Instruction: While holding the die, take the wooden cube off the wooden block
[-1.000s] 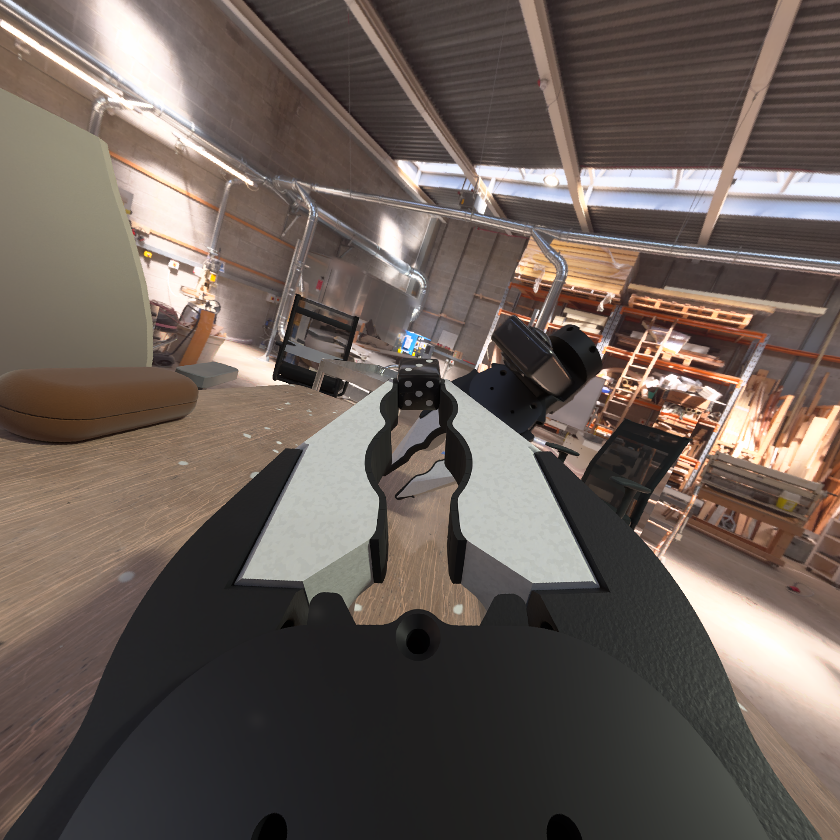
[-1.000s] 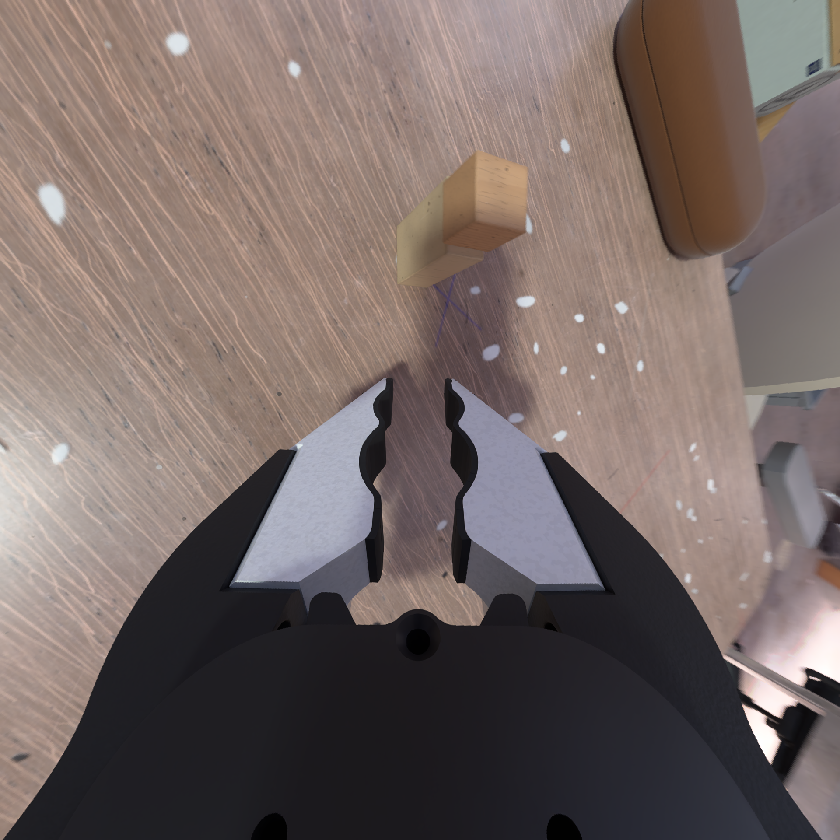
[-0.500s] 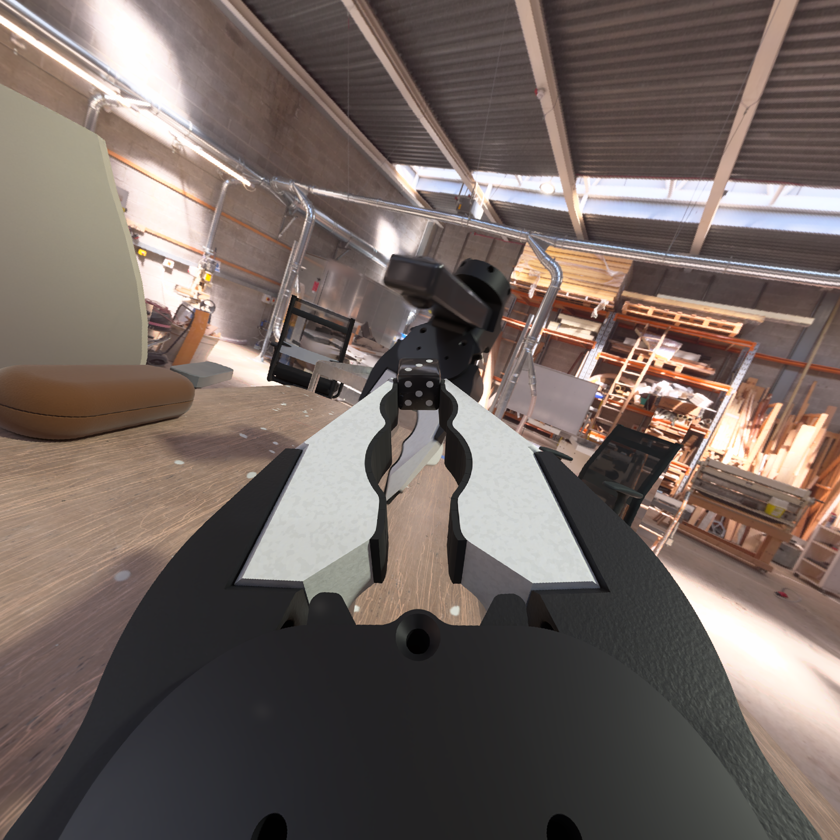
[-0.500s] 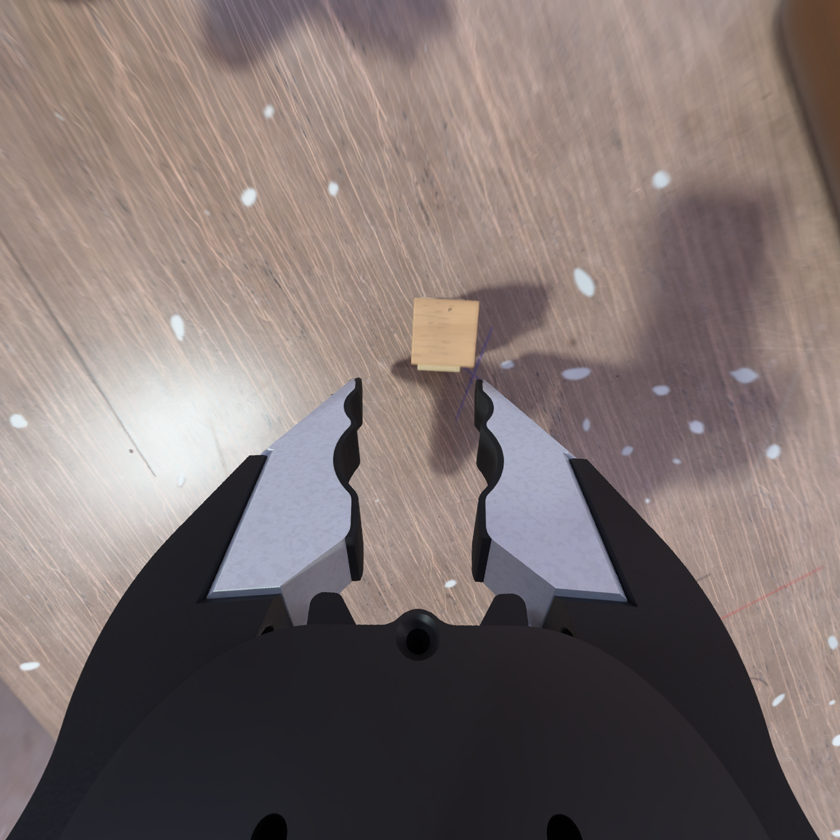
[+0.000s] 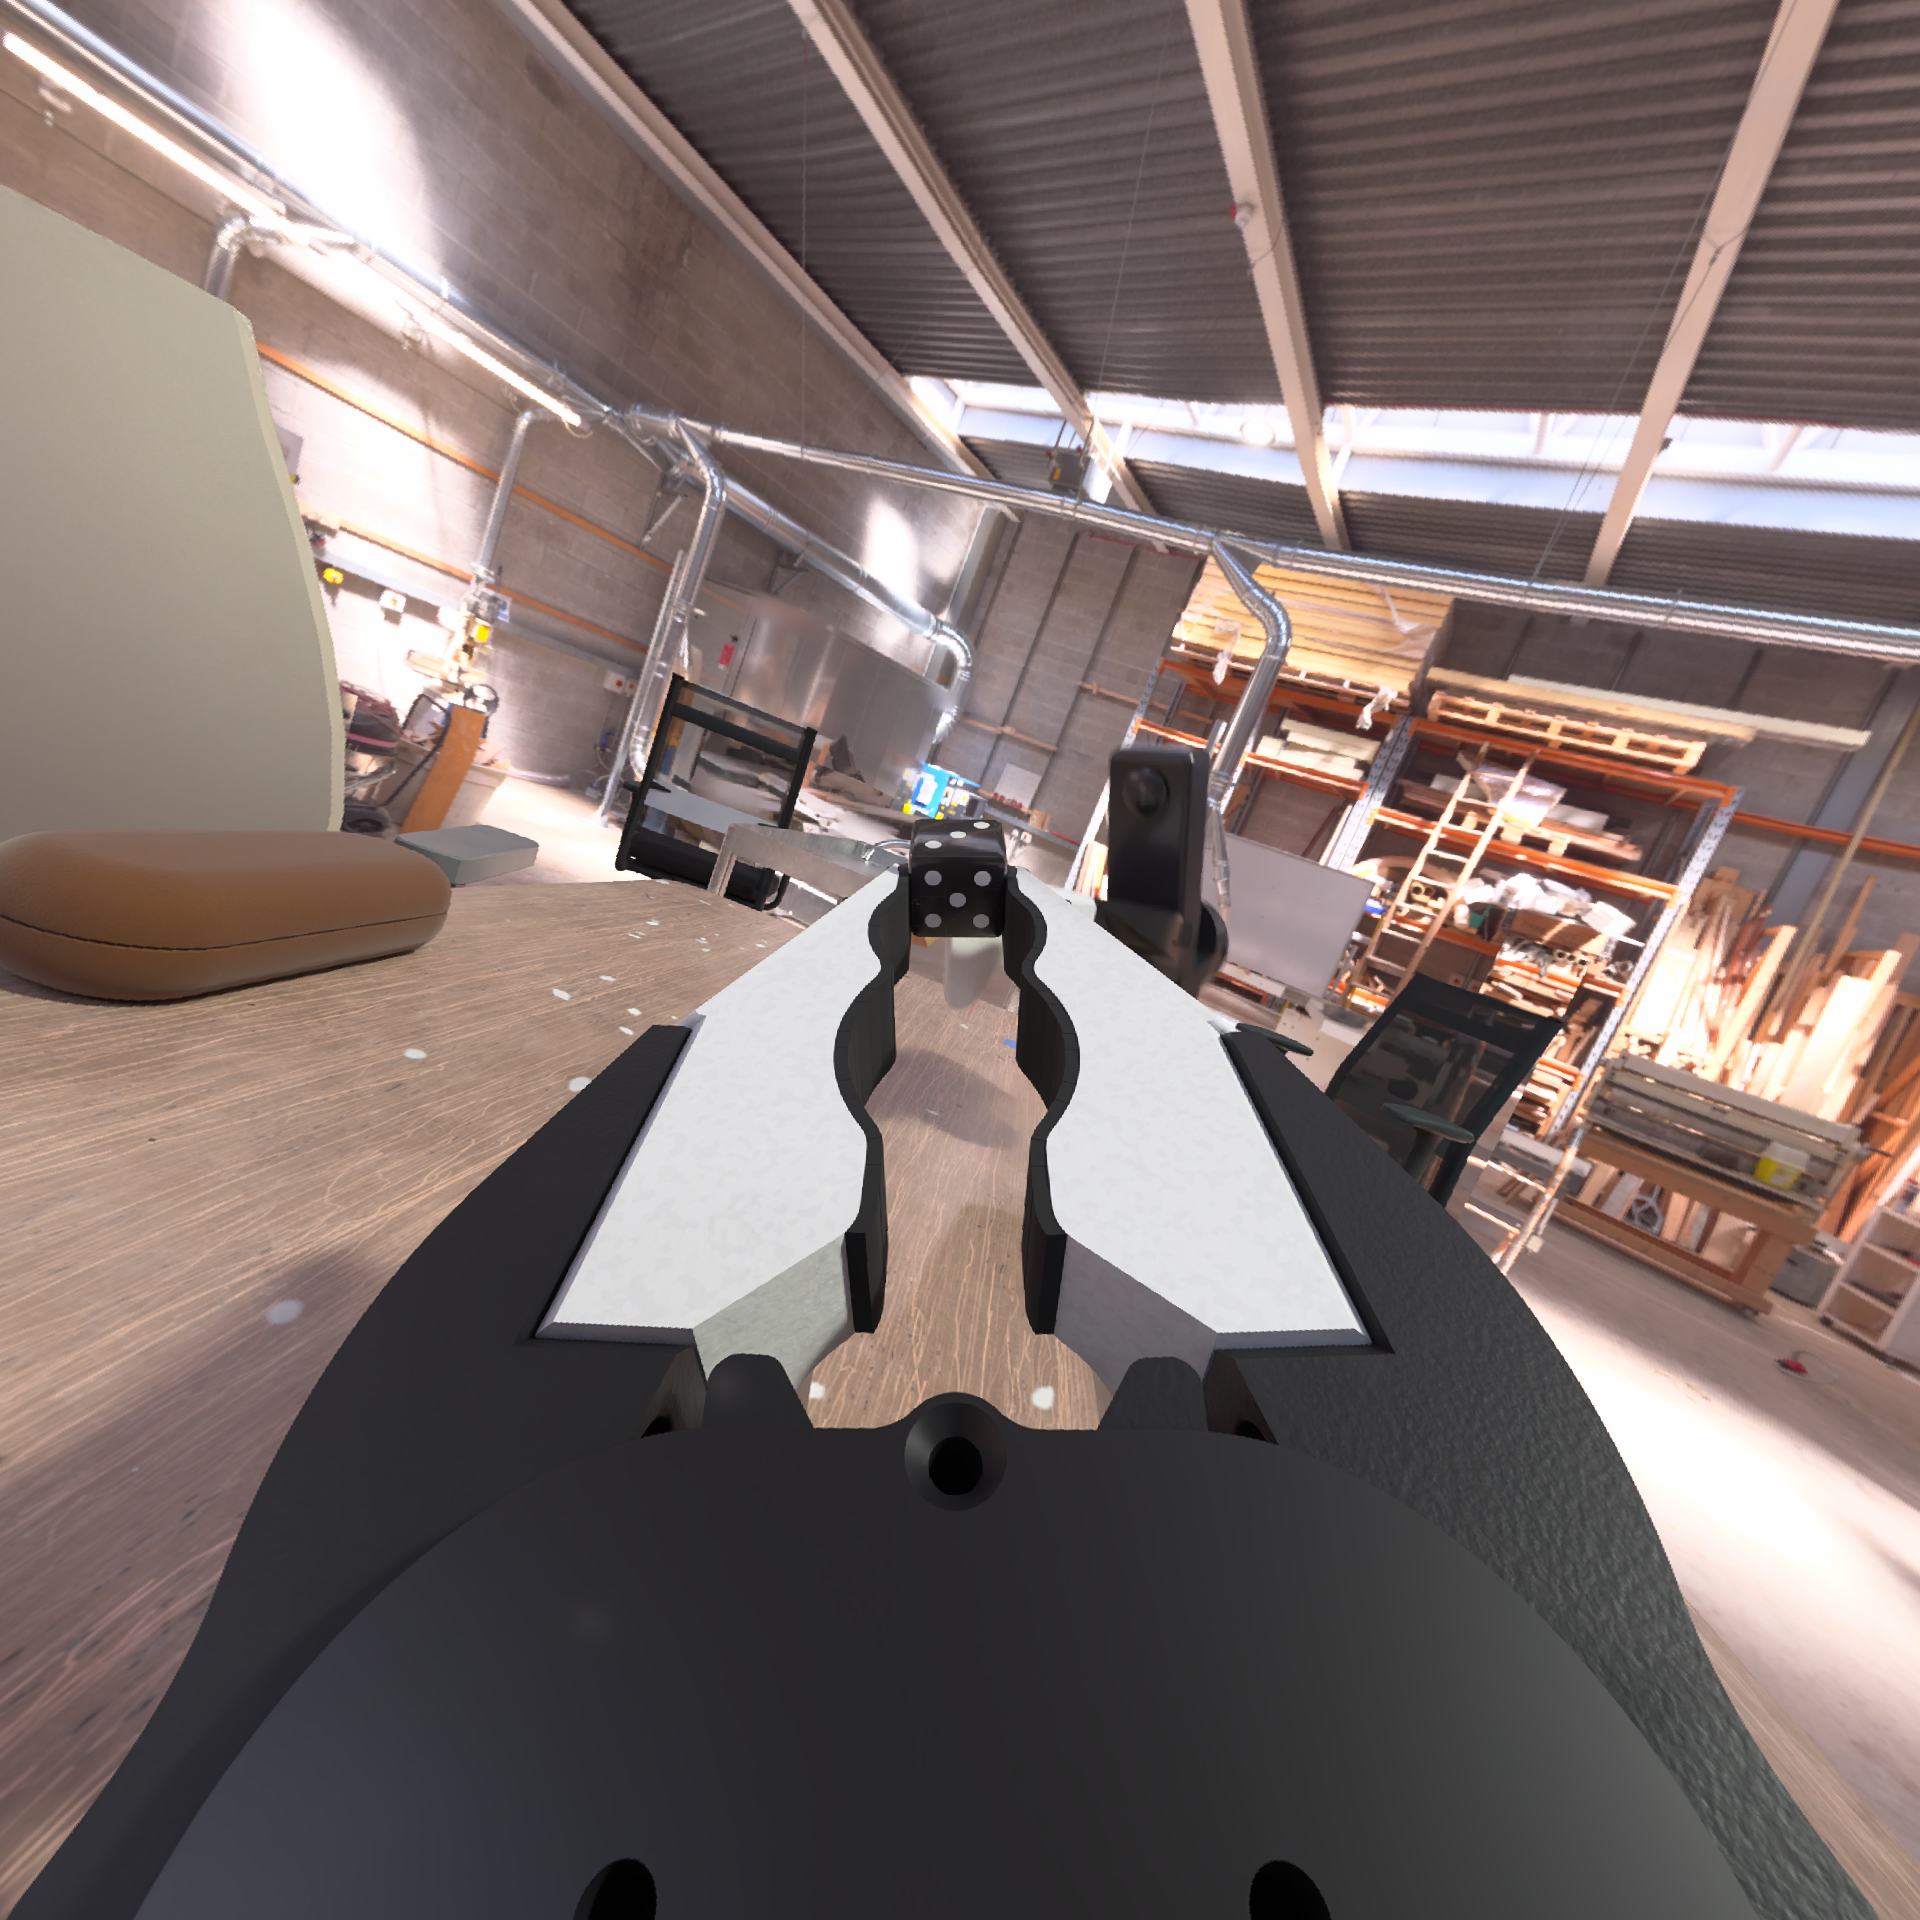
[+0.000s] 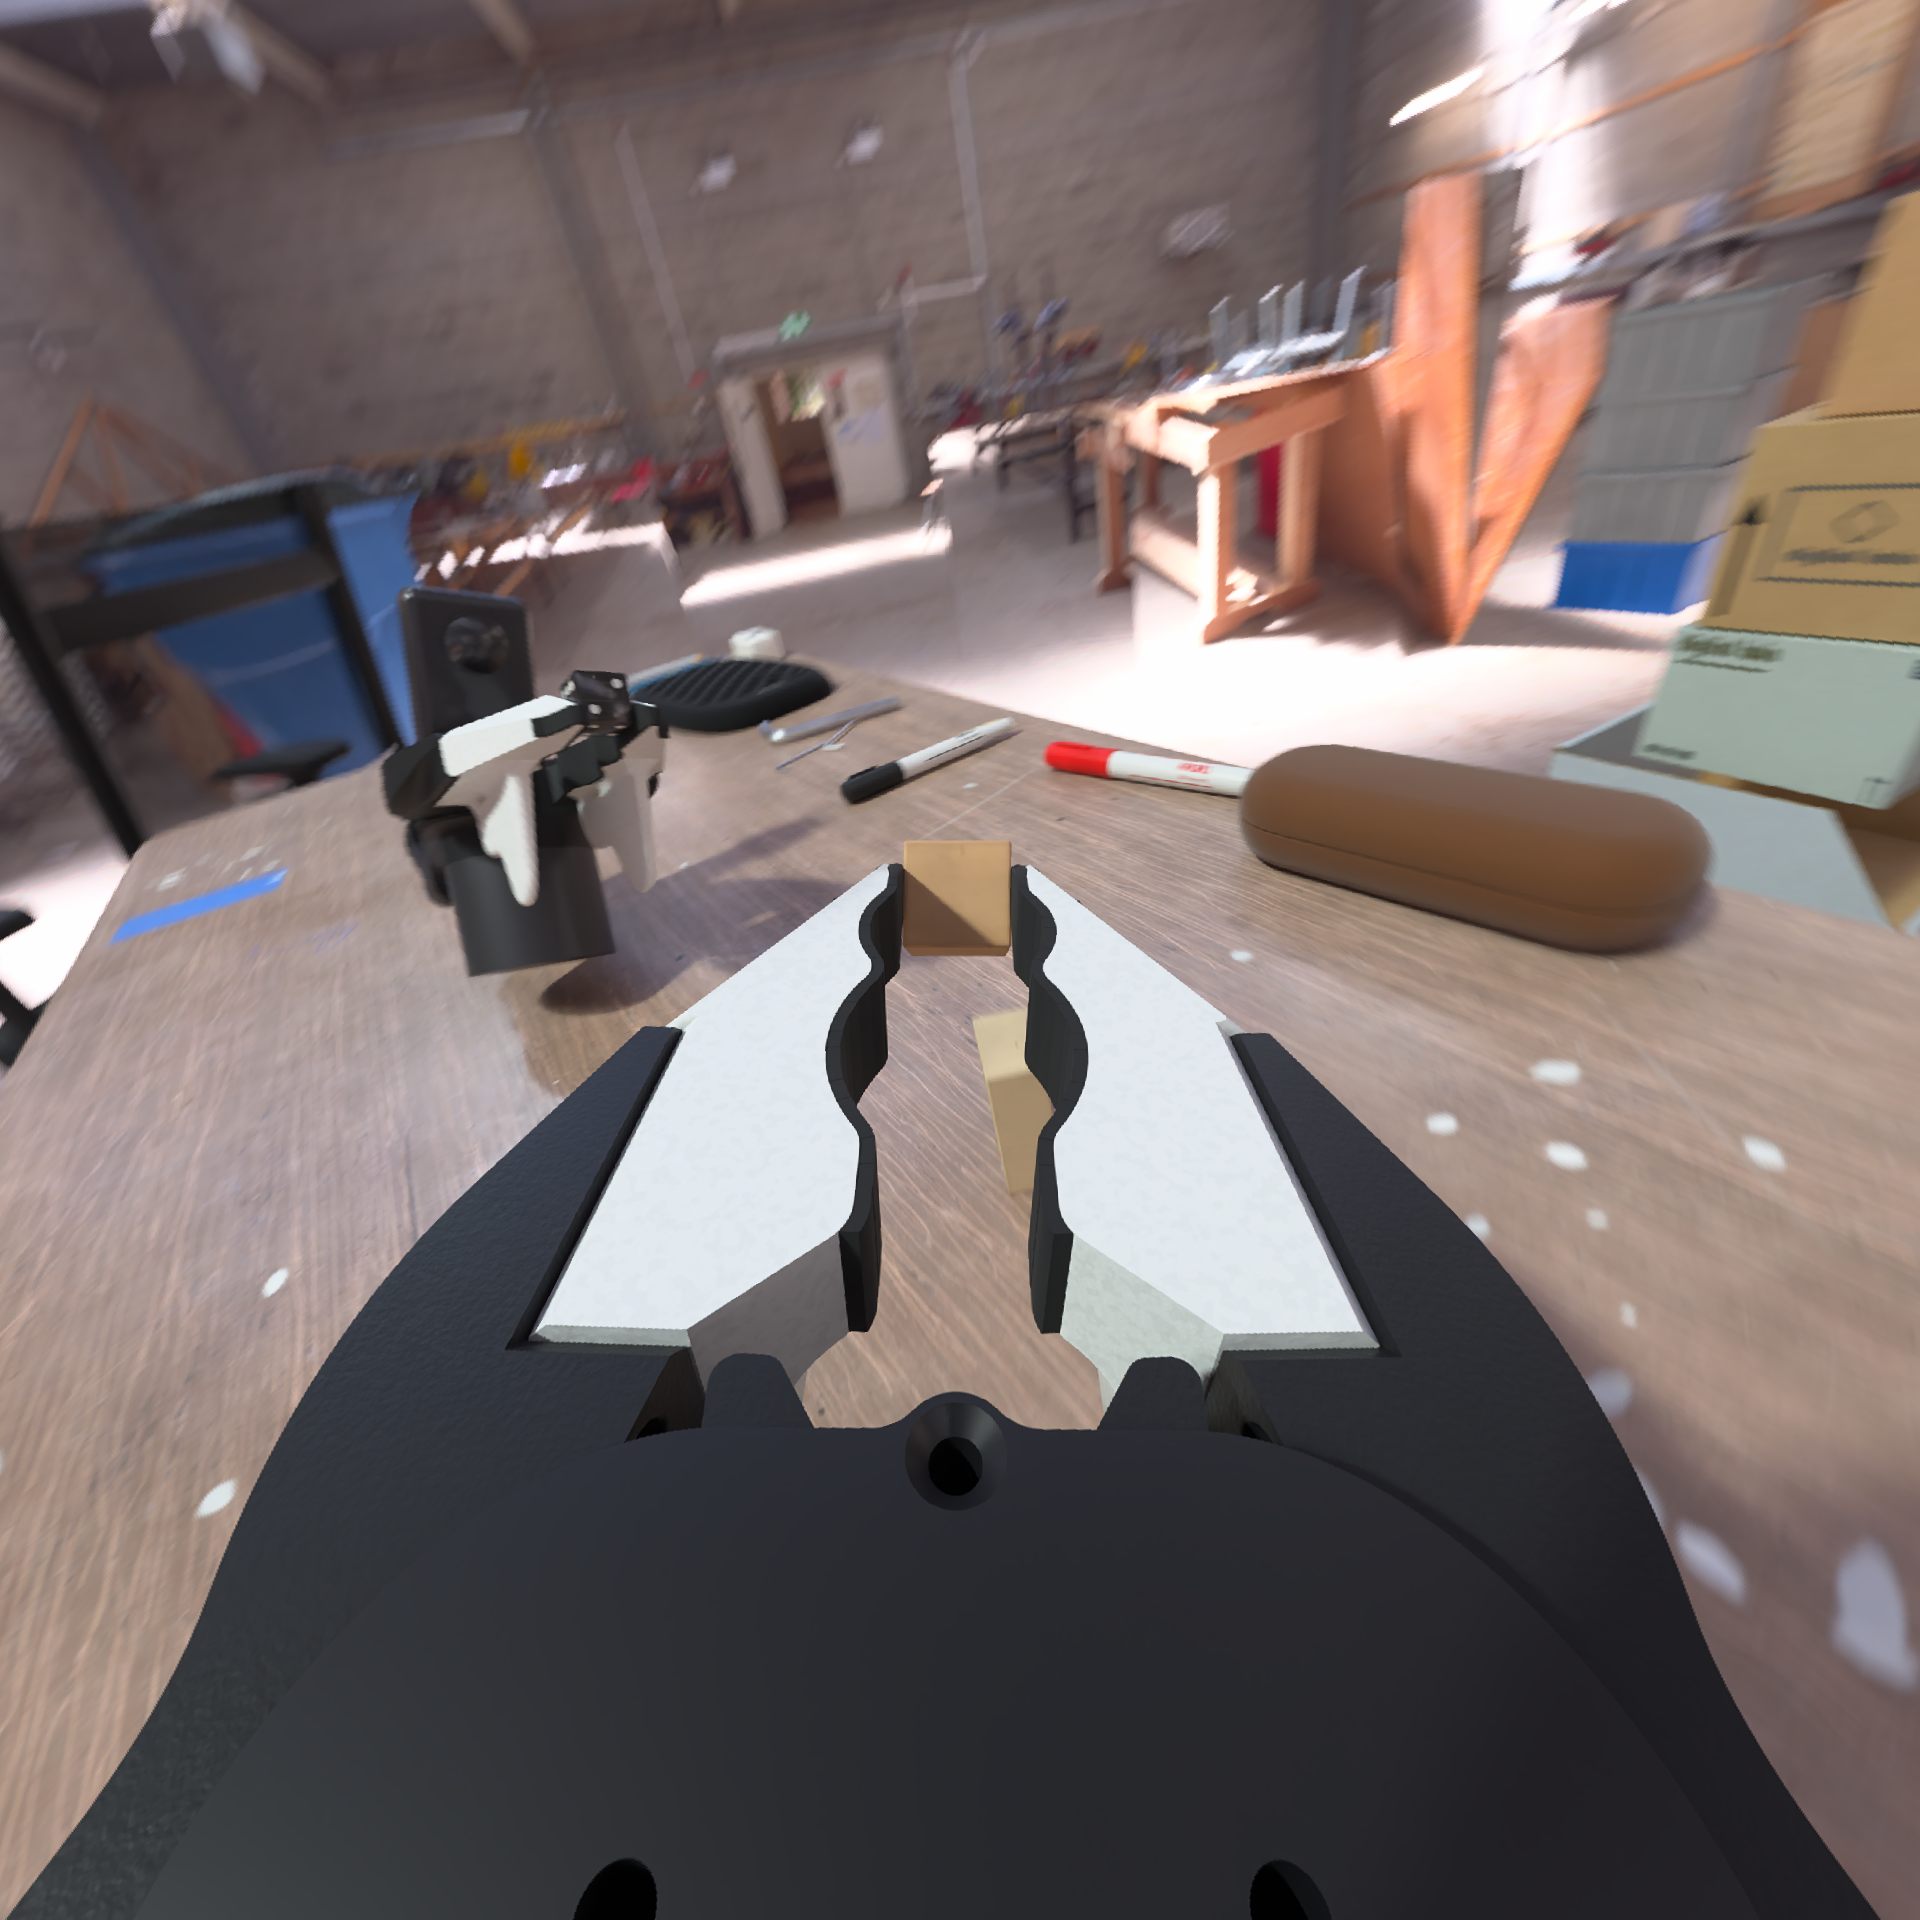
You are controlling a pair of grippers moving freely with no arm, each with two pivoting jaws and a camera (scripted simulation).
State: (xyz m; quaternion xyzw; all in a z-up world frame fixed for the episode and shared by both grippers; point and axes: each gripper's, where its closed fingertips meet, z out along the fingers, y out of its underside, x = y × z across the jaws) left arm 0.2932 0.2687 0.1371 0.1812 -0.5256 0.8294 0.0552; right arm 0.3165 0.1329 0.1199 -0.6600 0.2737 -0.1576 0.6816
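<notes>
Left hand-held gripper [image 5: 956,909] clamps the black white-pipped die [image 5: 956,878] at its tips. Right hand-held gripper [image 6: 956,914] grips the tan wooden cube [image 6: 956,899], lifted clear of the pale wooden block [image 6: 1013,1091] on the wood-grain desk [image 6: 312,1091]. Removal looks done; next: set cube down beside block.

Premises: an industrial woodworking workshop. Evidence in the left wrist view: corrugated metal roof [image 5: 1455,208] on steel beams, block walls, silver extraction ducting [image 5: 717,499], orange racking [image 5: 1538,790] stacked with pallets and timber, a ladder [image 5: 1423,883]. The blurred right wrist view shows what appear to be wooden workbenches [image 6: 1236,468] and cardboard boxes [image 6: 1829,540].
</notes>
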